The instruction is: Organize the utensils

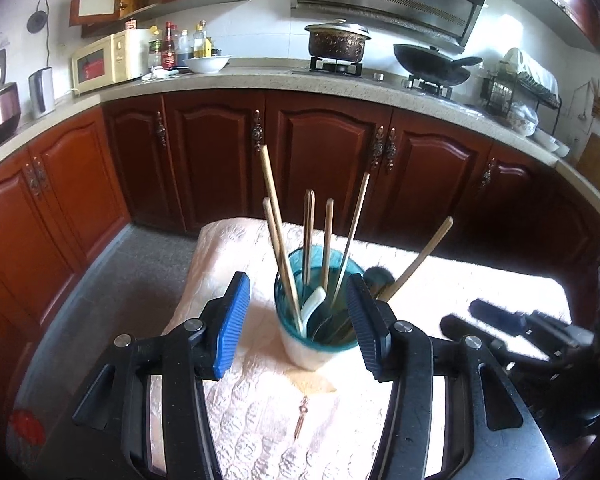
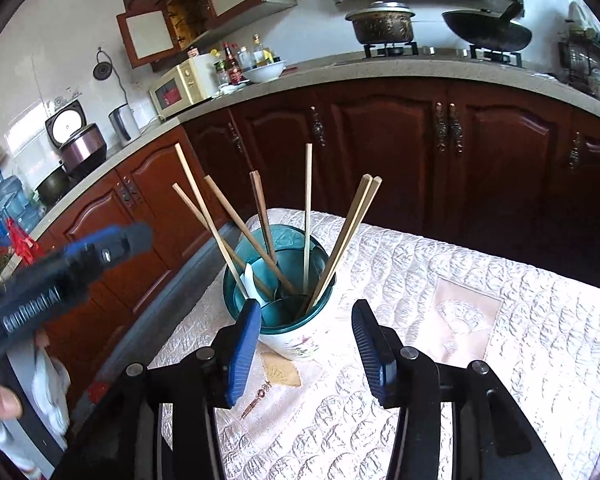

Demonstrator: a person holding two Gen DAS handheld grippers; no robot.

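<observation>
Hand-held gripper (image 1: 298, 304) ribbed blue pads, bamboo chopsticks (image 1: 278, 248)

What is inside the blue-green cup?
The cup holds wooden chopsticks standing up and a white spoon. Their lower ends are hidden by the cup's wall.

Bright daylight, blown-out cloth (image 1: 480, 280), fisheye-bent edges.
</observation>
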